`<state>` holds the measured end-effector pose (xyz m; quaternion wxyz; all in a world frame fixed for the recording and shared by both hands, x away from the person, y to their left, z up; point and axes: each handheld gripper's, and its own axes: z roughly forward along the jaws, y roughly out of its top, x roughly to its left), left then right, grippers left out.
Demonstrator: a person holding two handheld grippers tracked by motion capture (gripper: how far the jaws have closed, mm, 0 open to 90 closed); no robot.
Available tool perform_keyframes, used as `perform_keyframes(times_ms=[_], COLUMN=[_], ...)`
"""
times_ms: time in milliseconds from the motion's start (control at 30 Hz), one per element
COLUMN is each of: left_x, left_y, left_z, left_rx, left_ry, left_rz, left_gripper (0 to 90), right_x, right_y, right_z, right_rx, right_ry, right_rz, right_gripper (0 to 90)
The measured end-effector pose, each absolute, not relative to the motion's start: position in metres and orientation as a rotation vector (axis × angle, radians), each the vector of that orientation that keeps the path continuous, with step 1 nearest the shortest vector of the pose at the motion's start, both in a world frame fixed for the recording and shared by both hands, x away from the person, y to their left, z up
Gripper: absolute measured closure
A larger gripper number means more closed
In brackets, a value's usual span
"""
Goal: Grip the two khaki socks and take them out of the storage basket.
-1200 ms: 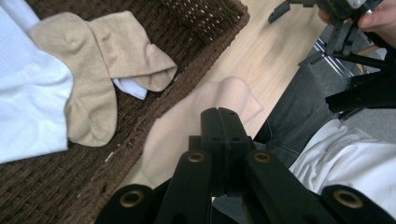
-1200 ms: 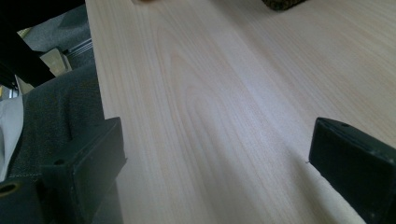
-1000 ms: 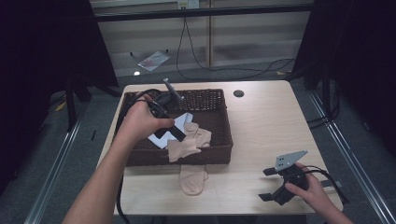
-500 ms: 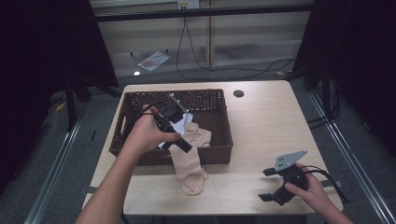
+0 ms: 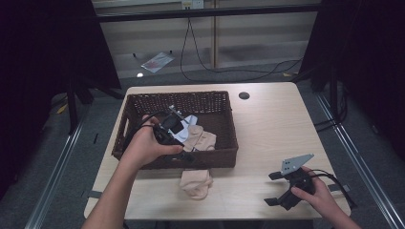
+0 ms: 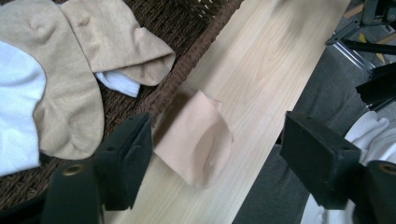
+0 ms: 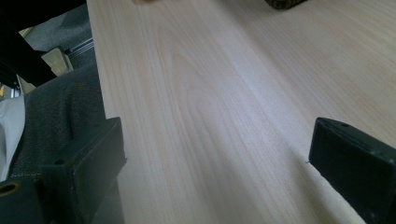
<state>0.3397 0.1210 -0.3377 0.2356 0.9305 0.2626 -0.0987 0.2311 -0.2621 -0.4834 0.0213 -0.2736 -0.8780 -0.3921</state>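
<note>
Both grippers empty, fingers wide; peach sock on the tabletop just outside the basket.
My left gripper (image 5: 184, 153) hangs over the front wall of the brown wicker basket (image 5: 143, 102), fingers (image 6: 126, 154) spread wide, holding nothing. Peach sock (image 5: 196, 182) lies flat on the wooden tabletop (image 5: 272, 129), against the basket's front wall. Beige socks (image 6: 70, 70) and a white sock (image 6: 18, 116) lie inside the basket. My right gripper (image 5: 276, 188) sits near the tabletop's front right corner, fingers (image 7: 86, 163) wide over bare wood.
</note>
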Motion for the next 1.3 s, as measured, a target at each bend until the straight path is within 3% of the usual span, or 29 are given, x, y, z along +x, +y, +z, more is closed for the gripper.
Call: perform_keyframes(times_ms=[633, 1300], left_x=[0.325, 0.3], left_y=[0.133, 0.141], left_z=[-0.371, -0.411], left_rx=[2.513, 2.471], left_ry=[0.729, 0.683], left_rz=[-0.201, -0.187], left_gripper=[13.2, 11.2], right_x=[0.231, 0.23], right_y=[-0.262, -0.261], right_z=[-0.483, -0.484], right_rx=[-0.834, -0.83], right_ry=[-2.73, -2.728], right_rz=[-1.208, -1.194], right_gripper=[3.3, 3.3])
